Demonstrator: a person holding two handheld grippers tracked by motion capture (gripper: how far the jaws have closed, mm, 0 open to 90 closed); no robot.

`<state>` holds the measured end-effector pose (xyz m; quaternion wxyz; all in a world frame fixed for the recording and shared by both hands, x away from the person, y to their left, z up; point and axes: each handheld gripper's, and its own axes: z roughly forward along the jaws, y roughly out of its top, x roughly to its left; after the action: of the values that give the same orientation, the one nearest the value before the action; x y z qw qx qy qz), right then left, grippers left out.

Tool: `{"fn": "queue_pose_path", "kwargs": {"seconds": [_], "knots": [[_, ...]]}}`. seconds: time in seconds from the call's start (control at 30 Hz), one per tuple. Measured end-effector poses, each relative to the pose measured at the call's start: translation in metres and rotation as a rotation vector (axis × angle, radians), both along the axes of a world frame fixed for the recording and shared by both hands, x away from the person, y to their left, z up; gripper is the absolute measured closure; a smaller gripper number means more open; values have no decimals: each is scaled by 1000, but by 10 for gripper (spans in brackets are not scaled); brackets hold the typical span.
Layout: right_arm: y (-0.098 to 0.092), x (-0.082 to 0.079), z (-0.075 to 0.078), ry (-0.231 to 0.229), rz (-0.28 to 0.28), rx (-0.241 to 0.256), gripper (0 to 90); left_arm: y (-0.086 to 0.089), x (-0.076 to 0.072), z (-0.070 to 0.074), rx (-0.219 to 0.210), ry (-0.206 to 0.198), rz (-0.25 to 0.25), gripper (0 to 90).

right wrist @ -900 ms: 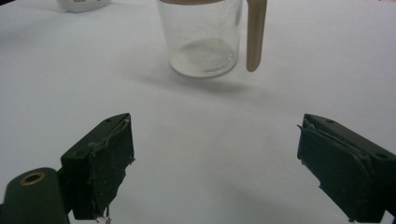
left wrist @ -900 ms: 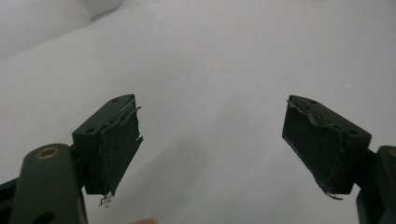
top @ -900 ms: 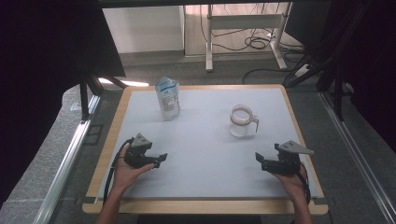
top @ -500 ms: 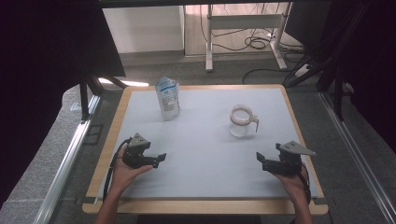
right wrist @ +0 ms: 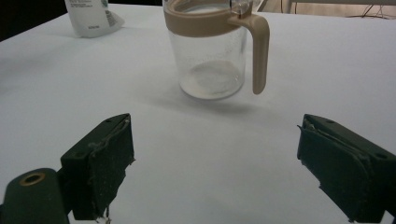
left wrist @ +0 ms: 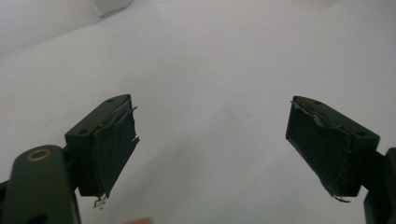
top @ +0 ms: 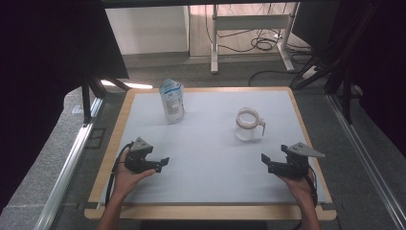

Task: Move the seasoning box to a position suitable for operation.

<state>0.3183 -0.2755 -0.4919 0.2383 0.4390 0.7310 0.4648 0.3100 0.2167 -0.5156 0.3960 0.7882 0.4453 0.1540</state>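
A clear glass jug (top: 247,124) with a beige rim and handle stands on the white table (top: 210,158), right of centre; it shows close ahead in the right gripper view (right wrist: 212,46). A white and blue pouch (top: 172,100) stands upright at the back left, its lower edge at the top of the right gripper view (right wrist: 91,17). My left gripper (top: 163,162) rests low at the front left, open, with nothing between its pads (left wrist: 114,144). My right gripper (top: 264,160) is at the front right, open and empty, facing the jug from a short distance (right wrist: 215,158).
The table has a wooden border (top: 210,212). A metal rail (top: 67,167) runs along the left side and another (top: 368,158) along the right. Black curtains hang at both sides. Desk legs and cables (top: 258,43) lie beyond the far edge.
Both grippers have shifted only slightly; the left one has settled a little lower and nearer the front. The jug and pouch have not moved.
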Motion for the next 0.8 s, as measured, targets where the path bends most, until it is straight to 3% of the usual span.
{"fn": "queue_pose_path", "kwargs": {"seconds": [0.2,0.4,0.5,0.63,0.8], "knots": [[11,5,14,-21,13,-25,82,-4,1,-2,-1,11,-20,159],[23,23,30,-24,37,-66,62,-6,2,-5,6,30,-37,158],[27,38,44,-18,51,-68,46,-6,1,-4,-12,31,-40,158],[31,50,53,-23,59,-68,39,-4,1,-3,-24,32,-37,158],[37,74,60,3,74,-39,31,-4,1,-3,-22,32,-37,158]]}}
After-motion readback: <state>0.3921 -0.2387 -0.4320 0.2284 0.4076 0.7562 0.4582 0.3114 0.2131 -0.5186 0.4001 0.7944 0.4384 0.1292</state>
